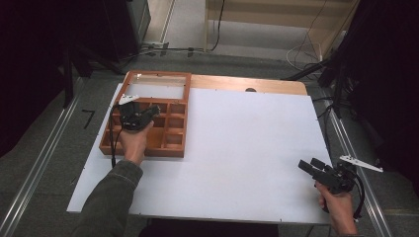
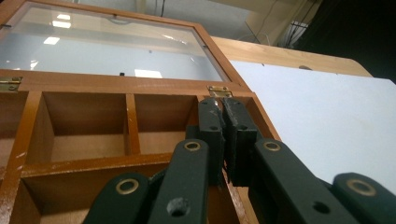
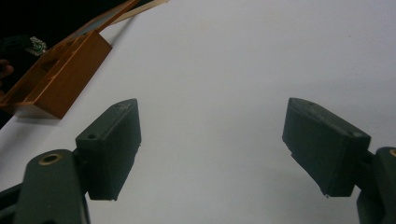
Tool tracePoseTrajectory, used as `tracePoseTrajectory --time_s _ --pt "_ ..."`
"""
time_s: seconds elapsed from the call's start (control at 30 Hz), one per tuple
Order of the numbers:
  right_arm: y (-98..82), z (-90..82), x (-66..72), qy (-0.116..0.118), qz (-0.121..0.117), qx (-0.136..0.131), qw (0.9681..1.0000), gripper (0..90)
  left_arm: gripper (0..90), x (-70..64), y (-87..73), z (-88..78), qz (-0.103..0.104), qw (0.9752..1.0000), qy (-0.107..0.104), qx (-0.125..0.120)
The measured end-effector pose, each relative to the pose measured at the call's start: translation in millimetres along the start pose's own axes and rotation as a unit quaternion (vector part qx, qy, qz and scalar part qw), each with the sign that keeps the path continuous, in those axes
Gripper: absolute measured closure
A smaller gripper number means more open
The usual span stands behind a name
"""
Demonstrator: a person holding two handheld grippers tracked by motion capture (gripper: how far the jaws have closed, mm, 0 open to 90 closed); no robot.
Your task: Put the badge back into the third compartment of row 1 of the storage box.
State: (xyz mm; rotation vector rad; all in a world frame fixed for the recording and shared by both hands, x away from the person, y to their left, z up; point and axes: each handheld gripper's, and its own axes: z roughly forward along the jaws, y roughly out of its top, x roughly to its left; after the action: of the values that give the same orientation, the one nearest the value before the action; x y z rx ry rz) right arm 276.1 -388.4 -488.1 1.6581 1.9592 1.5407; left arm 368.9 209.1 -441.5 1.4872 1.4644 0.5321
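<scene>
A wooden compartment box point(image 1: 174, 148) lies open at the table's left, its glass lid point(image 1: 159, 90) folded flat behind it. My left gripper point(image 1: 154, 109) hovers over the box's middle compartments, jaws shut with nothing between them. In the left gripper view the closed jaws point(image 2: 223, 109) point at the hinged back wall point(image 2: 116, 83), with the empty compartments point(image 2: 86, 125) below. My right gripper point(image 1: 309, 166) rests near the table's front right corner, jaws open and empty. In the right gripper view its jaws point(image 3: 210, 135) stand wide apart over the white board, and the box point(image 3: 63, 79) lies far off at the upper left.
A white board point(image 1: 237, 148) covers the wooden table point(image 1: 247, 84). Grey floor rails run along both sides. Dark stands and cables crowd the far right point(image 1: 341, 74) and far left.
</scene>
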Motion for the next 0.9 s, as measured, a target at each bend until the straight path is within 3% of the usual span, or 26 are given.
tracePoseTrajectory --time_s 0.4,0.9 --pt "0.1 -0.5 -0.3 0.001 0.0 -0.001 1.0 17.5 87.5 6.1 7.6 16.8 -0.007 0.9998 0.02 0.008" --pt "0.1 0.0 0.2 0.002 -0.002 -0.001 1.0 17.5 86.6 10.1 8.4 32.8 0.001 0.9994 0.025 0.023"
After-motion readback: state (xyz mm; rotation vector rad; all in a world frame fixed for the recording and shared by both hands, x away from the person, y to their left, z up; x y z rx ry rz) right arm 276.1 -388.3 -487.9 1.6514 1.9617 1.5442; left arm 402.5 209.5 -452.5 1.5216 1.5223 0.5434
